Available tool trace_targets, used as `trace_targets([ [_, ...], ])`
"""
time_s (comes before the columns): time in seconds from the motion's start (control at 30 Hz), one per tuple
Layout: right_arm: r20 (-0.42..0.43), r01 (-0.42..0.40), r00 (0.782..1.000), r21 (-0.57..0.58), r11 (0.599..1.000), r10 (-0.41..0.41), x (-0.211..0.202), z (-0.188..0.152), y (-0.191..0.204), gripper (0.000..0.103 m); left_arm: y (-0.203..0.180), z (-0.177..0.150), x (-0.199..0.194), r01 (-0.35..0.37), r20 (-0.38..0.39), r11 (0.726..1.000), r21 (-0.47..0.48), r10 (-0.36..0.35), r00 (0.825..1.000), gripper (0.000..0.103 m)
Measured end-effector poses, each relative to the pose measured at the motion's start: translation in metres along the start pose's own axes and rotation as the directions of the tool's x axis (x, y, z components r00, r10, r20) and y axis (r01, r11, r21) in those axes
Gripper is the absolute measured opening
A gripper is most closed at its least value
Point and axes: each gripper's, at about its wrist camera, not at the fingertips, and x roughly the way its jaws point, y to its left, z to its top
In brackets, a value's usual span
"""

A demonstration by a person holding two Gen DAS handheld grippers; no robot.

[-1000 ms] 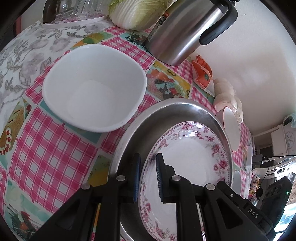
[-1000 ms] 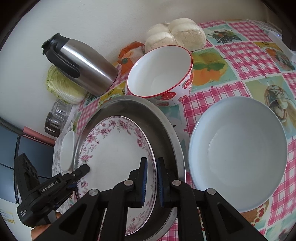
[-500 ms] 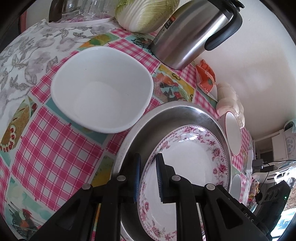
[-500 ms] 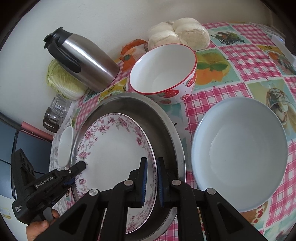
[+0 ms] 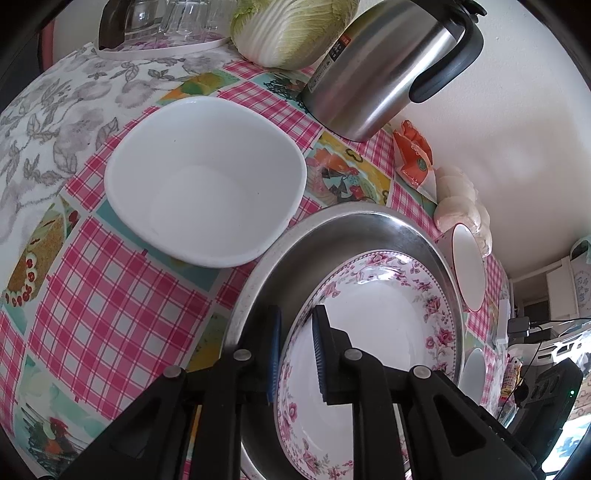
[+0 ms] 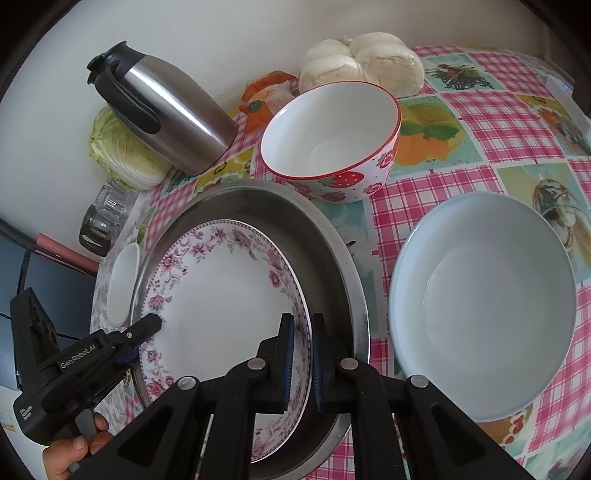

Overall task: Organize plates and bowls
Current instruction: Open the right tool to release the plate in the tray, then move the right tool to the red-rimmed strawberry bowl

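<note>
Plates are partly sorted: the floral plate [image 6: 221, 295] sits inside the steel basin [image 6: 332, 251], its rim pinched by both the left tool [image 5: 295, 347] and right tool [image 6: 301, 354]. Beside the basin, three bowls wait unstacked.

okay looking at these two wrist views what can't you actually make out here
- Near rim of the floral plate: both views, covered by the left tongs and right tongs.
- Whether the plate rests on the steel pan or is lifted: unclear.
- Strawberry bowl: left view shows only an edge-on sliver.
- Glassware: cut off by the top edge, left view.
</note>
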Motion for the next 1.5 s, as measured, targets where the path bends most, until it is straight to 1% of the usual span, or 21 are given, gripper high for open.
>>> trace_targets([
  [0.23,0.002,-0.001,1.0,0.005,1.0,0.001,0.0,0.001,0.0,0.011,-0.003,0.001,0.0,-0.01,0.008,1.0,0.007,0.01,1.0,0.017],
  [0.47,0.008,0.003,1.0,0.007,1.0,-0.003,-0.003,0.001,-0.001,0.011,-0.004,0.004,-0.009,-0.025,0.035,0.999,0.02,0.024,0.999,0.017],
  [0.6,0.037,0.015,0.999,0.002,1.0,-0.015,-0.013,0.003,0.001,0.013,-0.006,0.005,-0.01,-0.039,0.037,0.999,0.033,0.038,0.999,0.017],
  [0.67,0.061,0.039,0.997,-0.008,0.999,-0.039,-0.02,0.004,0.002,0.022,-0.006,0.005,-0.011,-0.044,0.034,0.998,0.036,0.043,0.999,0.017],
  [0.87,0.11,0.029,0.994,-0.026,0.999,-0.026,-0.041,0.006,0.007,0.022,-0.017,0.006,-0.027,-0.041,0.068,0.996,0.081,0.036,0.997,0.017],
  [0.97,0.131,0.034,0.991,-0.039,0.999,-0.028,-0.049,0.006,0.012,0.023,-0.025,0.006,-0.036,-0.065,0.092,0.992,0.112,0.055,0.994,0.018],
  [1.0,0.137,0.045,0.99,-0.042,0.998,-0.039,-0.051,0.006,0.014,0.026,-0.027,0.006,-0.038,-0.075,0.097,0.99,0.123,0.063,0.993,0.023],
  [1.03,0.142,0.059,0.989,-0.046,0.997,-0.052,-0.052,0.006,0.016,0.034,-0.029,0.005,-0.04,-0.085,0.1,0.987,0.134,0.072,0.992,0.028],
  [1.07,0.148,0.078,0.987,-0.054,0.995,-0.07,-0.055,0.005,0.017,0.046,-0.031,0.005,-0.042,-0.098,0.105,0.985,0.143,0.083,0.991,0.042],
  [1.1,0.159,0.098,0.983,-0.066,0.993,-0.086,-0.057,0.005,0.019,0.051,-0.032,0.004,-0.044,-0.107,0.109,0.983,0.15,0.091,0.99,0.052],
  [1.13,0.169,0.108,0.981,-0.077,0.991,-0.094,-0.059,0.005,0.021,0.057,-0.033,0.004,-0.044,-0.112,0.11,0.982,0.155,0.095,0.989,0.054],
  [1.17,0.178,0.114,0.979,-0.091,0.989,-0.096,-0.06,0.004,0.023,0.061,-0.035,0.004,-0.046,-0.118,0.11,0.979,0.164,0.101,0.989,0.055],
  [1.2,0.18,0.112,0.979,-0.102,0.988,-0.093,-0.061,0.004,0.025,0.062,-0.036,0.003,-0.047,-0.125,0.11,0.978,0.17,0.107,0.988,0.058],
  [1.27,0.185,0.109,0.979,-0.116,0.987,-0.086,-0.062,0.003,0.028,0.073,-0.038,0.002,-0.048,-0.141,0.113,0.974,0.178,0.122,0.986,0.066],
  [1.4,0.197,0.146,0.974,-0.145,0.979,-0.116,-0.059,0.001,0.031,0.083,-0.037,0.001,-0.046,-0.178,0.112,0.967,0.184,0.16,0.981,0.075],
  [1.47,0.202,0.17,0.97,-0.162,0.972,-0.136,-0.057,0.0,0.032,0.09,-0.035,0.0,-0.043,-0.195,0.106,0.964,0.183,0.178,0.978,0.076],
  [1.5,0.208,0.184,0.967,-0.17,0.968,-0.148,-0.056,-0.001,0.033,0.096,-0.034,0.0,-0.043,-0.201,0.104,0.963,0.182,0.184,0.977,0.077],
])
